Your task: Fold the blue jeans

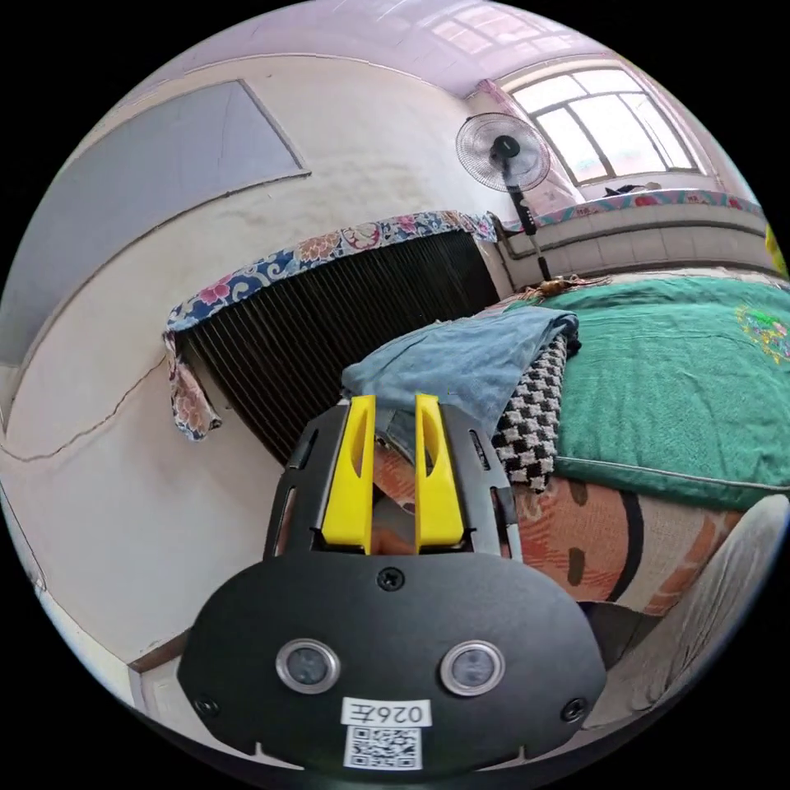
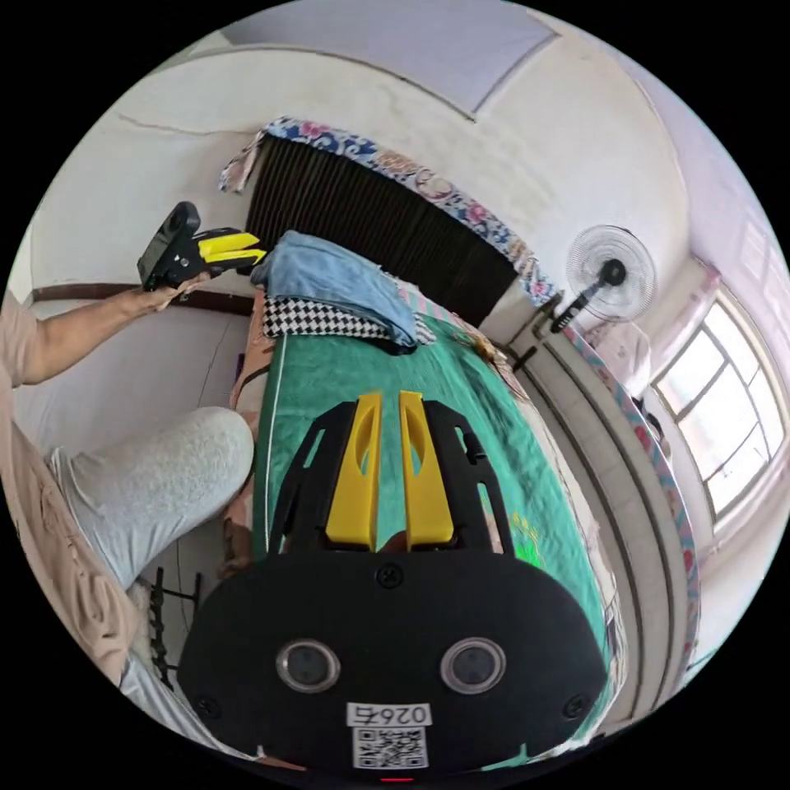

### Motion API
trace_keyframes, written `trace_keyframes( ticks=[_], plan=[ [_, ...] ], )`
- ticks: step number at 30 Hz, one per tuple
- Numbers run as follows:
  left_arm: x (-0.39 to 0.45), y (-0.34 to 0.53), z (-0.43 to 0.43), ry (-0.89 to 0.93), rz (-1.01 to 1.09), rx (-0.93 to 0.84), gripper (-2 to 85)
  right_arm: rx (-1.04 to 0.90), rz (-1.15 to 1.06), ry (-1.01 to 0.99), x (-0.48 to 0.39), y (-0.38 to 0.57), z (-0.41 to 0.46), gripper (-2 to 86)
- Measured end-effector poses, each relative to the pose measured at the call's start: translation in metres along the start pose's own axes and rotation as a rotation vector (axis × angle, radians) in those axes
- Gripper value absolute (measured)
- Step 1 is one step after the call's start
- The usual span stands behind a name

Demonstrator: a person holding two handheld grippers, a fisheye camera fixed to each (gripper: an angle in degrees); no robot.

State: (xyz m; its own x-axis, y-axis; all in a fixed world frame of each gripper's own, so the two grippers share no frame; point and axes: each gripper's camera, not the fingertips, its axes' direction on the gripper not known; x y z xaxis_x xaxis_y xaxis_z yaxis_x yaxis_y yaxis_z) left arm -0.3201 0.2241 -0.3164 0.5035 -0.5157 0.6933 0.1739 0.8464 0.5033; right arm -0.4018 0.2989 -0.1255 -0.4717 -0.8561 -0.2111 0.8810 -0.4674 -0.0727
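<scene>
Folded jeans (image 1: 469, 354) on checked cloth (image 1: 535, 420), green bed (image 1: 683, 387). Left gripper (image 1: 393, 403) beside jeans, right gripper (image 2: 391, 399) over bed; both narrowly parted, empty.

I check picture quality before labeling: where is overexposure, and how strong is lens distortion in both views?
Left gripper view: the window is blown out white; walls curve strongly. Right gripper view: the window glares too, and the green blanket bends toward the rim. Jeans stay sharp.

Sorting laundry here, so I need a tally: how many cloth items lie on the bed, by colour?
Blue: 1, the jeans
Black-and-white checked: 1, the cloth under the jeans
Green: 1, the bedspread
Total: 3
</scene>
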Motion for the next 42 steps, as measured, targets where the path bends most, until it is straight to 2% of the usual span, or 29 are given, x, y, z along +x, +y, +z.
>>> trace_keyframes(
  ticks=[4, 6, 12, 16, 21, 24, 29, 33, 35, 38, 42],
  plan=[
    [-0.057, 0.048, 0.044, 0.194, -0.274, -0.117, 11.0, 0.002, -0.107, -0.079, -0.023, -0.088, 0.076, 3.7],
    [-0.094, 0.083, 0.070, 0.424, -0.483, -0.118, 11.2, 0.016, -0.164, -0.112, -0.037, -0.143, 0.115, 4.9],
    [-0.148, 0.146, 0.123, 0.708, -0.672, -0.168, 11.0, 0.040, -0.210, -0.318, -0.072, -0.279, 0.186, 9.0],
    [-0.174, 0.182, 0.135, 0.766, -0.719, -0.128, 12.6, 0.028, -0.295, -0.334, -0.108, -0.339, 0.214, 11.0],
    [-0.186, 0.219, 0.150, 0.797, -0.670, -0.123, 15.3, 0.008, -0.379, -0.098, -0.145, -0.382, 0.239, 7.2],
    [-0.184, 0.228, 0.161, 0.811, -0.647, -0.127, 16.6, 0.012, -0.416, -0.054, -0.150, -0.389, 0.238, 6.1],
    [-0.187, 0.248, 0.183, 0.875, -0.717, -0.158, 16.8, 0.014, -0.324, -0.066, -0.143, -0.400, 0.224, 6.3],
    [-0.191, 0.257, 0.193, 0.938, -0.725, -0.180, 14.4, 0.115, -0.462, 0.172, -0.182, -0.383, 0.227, 9.1],
    [-0.193, 0.255, 0.191, 0.926, -0.688, -0.180, 13.3, 0.118, -0.518, 0.229, -0.193, -0.379, 0.233, 8.0],
    [-0.194, 0.254, 0.183, 0.923, -0.629, -0.107, 14.5, 0.093, -0.461, 0.182, -0.179, -0.380, 0.226, 6.8],
    [-0.189, 0.252, 0.192, 1.045, -0.626, -0.088, 21.3, 0.157, -0.259, 0.127, -0.128, -0.367, 0.200, 4.3]
  ],
)
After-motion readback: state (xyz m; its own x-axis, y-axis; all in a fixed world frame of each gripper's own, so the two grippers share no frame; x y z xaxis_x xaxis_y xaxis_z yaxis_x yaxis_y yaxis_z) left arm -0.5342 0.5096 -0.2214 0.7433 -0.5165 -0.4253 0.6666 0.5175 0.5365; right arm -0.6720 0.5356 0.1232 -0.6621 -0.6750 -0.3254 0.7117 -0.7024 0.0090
